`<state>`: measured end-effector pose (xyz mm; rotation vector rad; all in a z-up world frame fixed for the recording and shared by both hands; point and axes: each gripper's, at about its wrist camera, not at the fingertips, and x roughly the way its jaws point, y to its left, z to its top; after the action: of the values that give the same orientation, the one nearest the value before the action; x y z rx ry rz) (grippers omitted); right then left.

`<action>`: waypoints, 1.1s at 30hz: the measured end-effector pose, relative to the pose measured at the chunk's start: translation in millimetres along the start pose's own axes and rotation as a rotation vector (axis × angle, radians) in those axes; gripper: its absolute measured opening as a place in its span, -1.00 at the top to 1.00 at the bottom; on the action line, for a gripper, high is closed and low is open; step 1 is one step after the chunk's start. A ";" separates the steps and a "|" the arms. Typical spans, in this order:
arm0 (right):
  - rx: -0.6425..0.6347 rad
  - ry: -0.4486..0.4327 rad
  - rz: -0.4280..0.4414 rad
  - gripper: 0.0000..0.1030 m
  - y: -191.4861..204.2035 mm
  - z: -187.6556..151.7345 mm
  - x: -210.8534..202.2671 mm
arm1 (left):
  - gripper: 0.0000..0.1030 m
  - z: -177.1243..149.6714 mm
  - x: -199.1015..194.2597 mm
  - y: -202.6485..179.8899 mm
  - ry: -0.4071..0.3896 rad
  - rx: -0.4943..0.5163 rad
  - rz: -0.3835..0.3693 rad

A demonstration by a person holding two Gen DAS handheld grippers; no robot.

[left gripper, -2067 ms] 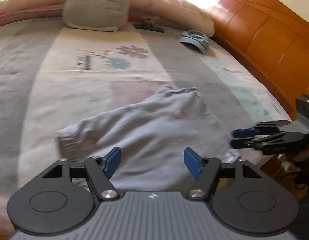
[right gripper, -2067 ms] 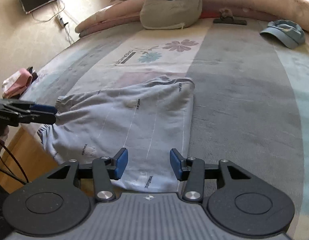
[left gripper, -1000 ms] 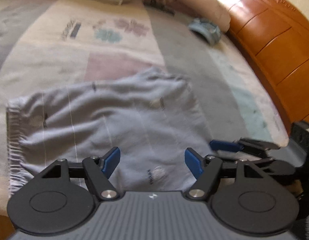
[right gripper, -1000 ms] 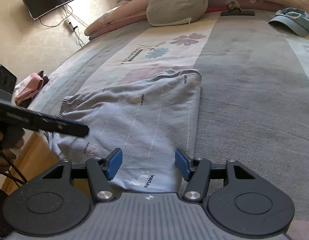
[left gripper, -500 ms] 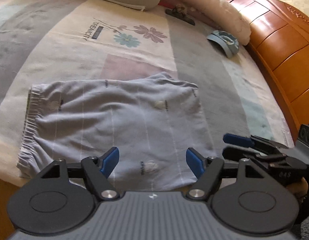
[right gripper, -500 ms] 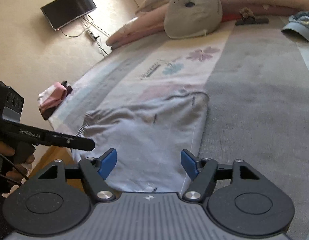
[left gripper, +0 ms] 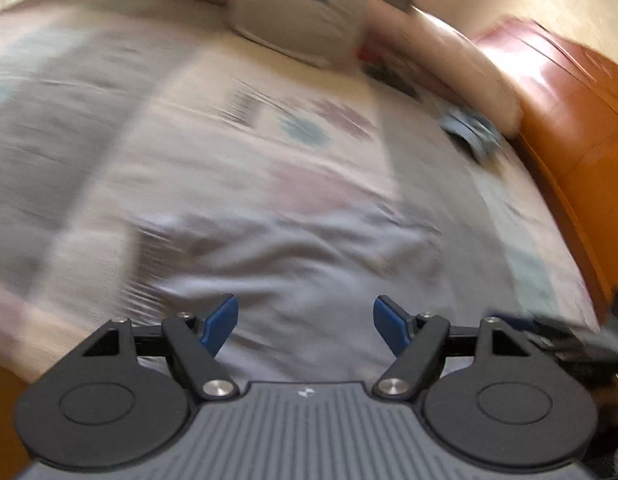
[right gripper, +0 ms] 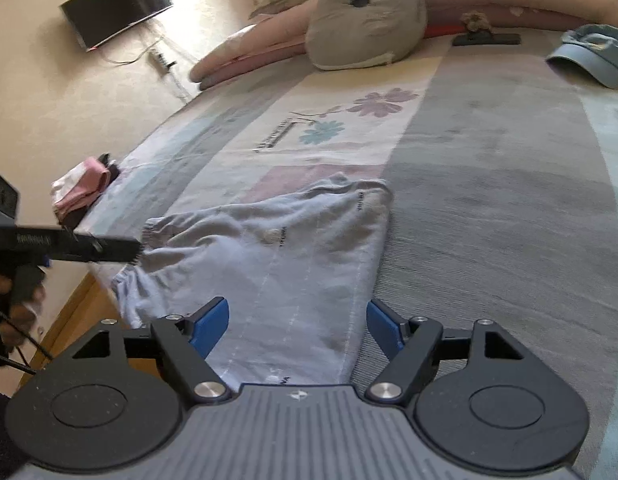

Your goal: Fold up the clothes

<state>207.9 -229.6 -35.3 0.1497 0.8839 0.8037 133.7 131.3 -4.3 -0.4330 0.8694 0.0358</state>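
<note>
Pale blue garment (right gripper: 277, 264) spread near the bed's (right gripper: 509, 208) front edge, elastic hem by the corner; left gripper (left gripper: 305, 318) and right gripper (right gripper: 297, 322) both gaping wide above it, empty. Risk of cloth dragged over the edge by a one-layer pinch. Left view smeared by blur, fold lines unreadable.

Left gripper (left gripper: 305, 322) fingers spread above blurred grey garment (left gripper: 309, 256)
</note>
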 end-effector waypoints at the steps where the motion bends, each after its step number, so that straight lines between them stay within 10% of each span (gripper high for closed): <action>1: 0.009 -0.003 -0.012 -0.55 -0.4 0.3 0.1 | -0.46 2.3 -2.2 13.3 -0.007 -0.021 0.014; 9: 0.110 -0.010 -0.057 -0.65 10.3 8.8 11.3 | -0.46 4.3 28.8 100.1 0.161 -0.202 -0.102; 33: 0.145 0.007 -0.234 -0.66 78.9 47.3 61.6 | -0.57 36.2 105.4 162.0 0.501 -0.373 -0.648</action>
<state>221.0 -122.6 -9.9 0.1670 0.9466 0.5224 195.6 277.9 -119.7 -1.0891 1.1794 -0.5346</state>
